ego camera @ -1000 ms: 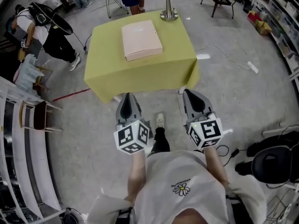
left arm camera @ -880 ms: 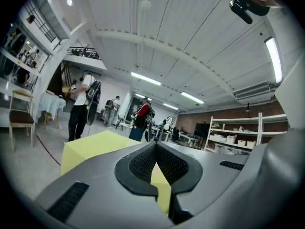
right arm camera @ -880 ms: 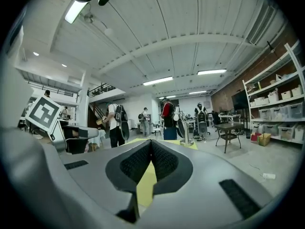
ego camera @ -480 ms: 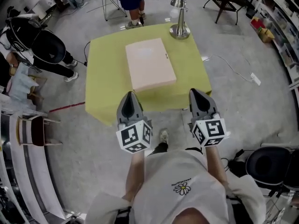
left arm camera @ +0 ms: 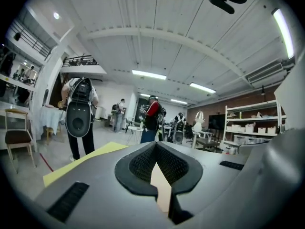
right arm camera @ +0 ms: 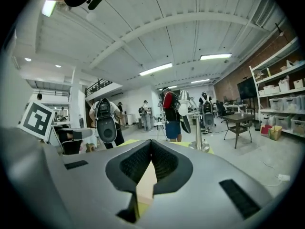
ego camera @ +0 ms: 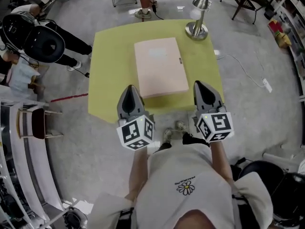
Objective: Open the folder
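Both claws are pressed together and pinch nothing. The left claw has its tips meeting in the left gripper view, with only a sliver of the pale folder showing far beyond the notch below them. The right claw looks the same in its own view, tips touching and nothing between them.

A second ago both hung over bare floor, well short of the table. Half a second ago they had reached its near edge. Now they sit above the yellow cloth, the left just off the folder's 7 o'clock corner and the right just off its 5 o'clock corner, touching neither.

So the approach is about done and the opening itself has not begun. The folder lies flat and closed in the middle of the table, at 12 o'clock from the claws, with a small dark tab on its 3 o'clock edge. A lamp stands at its 1 o'clock.
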A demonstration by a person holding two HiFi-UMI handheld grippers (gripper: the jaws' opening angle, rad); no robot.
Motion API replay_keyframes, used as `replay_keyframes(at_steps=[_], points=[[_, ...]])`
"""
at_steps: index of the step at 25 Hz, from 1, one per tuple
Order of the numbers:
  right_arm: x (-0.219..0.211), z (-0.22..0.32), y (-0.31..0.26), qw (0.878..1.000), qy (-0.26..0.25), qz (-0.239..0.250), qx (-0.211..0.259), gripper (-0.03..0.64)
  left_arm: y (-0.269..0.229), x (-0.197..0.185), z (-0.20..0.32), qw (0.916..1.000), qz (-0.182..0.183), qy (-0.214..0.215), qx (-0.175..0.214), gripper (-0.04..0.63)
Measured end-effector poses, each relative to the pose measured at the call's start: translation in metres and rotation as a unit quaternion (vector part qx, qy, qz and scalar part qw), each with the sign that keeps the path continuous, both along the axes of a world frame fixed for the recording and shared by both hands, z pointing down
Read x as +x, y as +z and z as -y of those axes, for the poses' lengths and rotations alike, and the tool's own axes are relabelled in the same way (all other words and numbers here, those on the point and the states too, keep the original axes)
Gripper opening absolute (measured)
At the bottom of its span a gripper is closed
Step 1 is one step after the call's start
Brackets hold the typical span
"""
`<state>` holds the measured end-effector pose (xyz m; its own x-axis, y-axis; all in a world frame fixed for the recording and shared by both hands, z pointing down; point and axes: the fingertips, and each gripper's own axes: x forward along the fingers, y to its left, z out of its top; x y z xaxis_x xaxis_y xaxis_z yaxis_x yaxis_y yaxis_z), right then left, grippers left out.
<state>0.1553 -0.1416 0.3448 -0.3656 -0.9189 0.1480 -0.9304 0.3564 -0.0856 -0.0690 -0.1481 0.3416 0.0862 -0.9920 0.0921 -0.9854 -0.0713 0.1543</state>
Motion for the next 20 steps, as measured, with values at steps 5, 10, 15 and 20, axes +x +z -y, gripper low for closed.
replay_keyframes(at_steps=[5,10,15,20], points=[[-0.008,0.025,-0.008,0.999,-0.043,-0.003,0.014,0.012,-0.011,0.001,0.012,0.9993,-0.012,-0.031,0.014,0.014],[-0.003,0.038,-0.004,0.998,-0.057,0.012,0.004,0.011,-0.009,0.010,0.021,0.9989,-0.025,-0.038,0.008,0.014],[-0.001,0.045,0.001,0.998,-0.066,-0.003,0.003,0.012,0.012,0.015,0.026,0.9949,-0.087,-0.043,-0.025,0.015],[-0.006,0.047,0.005,0.997,-0.081,-0.014,0.006,0.011,0.029,0.015,0.027,0.9785,-0.198,-0.045,-0.035,0.020]])
